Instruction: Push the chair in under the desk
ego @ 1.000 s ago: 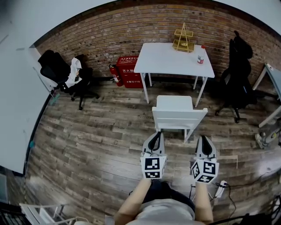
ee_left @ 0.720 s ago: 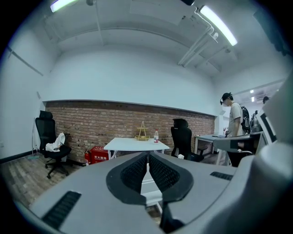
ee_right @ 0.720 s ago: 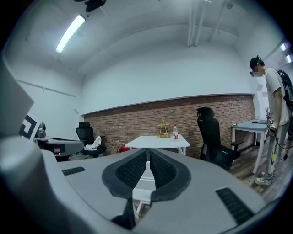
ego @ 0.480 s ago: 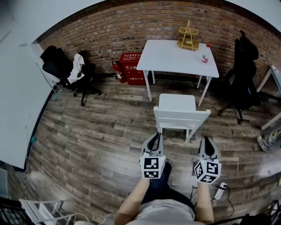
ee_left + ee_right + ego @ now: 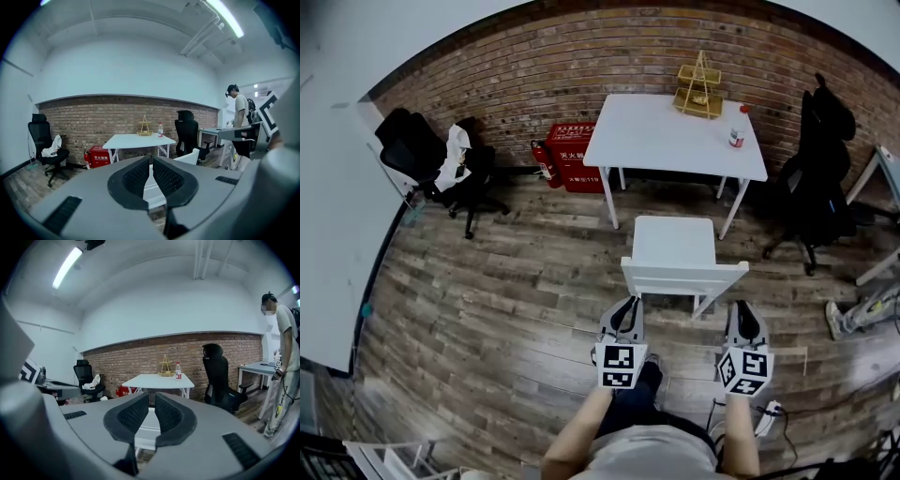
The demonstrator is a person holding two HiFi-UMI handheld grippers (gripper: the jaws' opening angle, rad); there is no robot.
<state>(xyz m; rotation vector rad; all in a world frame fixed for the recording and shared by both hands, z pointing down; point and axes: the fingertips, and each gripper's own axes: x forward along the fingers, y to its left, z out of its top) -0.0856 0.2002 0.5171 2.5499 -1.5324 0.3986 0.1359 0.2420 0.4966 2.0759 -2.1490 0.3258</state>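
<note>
Head view: white chair (image 5: pixel 673 246) stands pulled out from the desk (image 5: pixel 670 131); just behind its backrest, left gripper (image 5: pixel 629 305) and right gripper (image 5: pixel 741 309) hover, jaws pressed together, empty.

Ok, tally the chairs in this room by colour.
White slat-back chair: 1
Black high-back office chairs: 2
Total: 3
</note>
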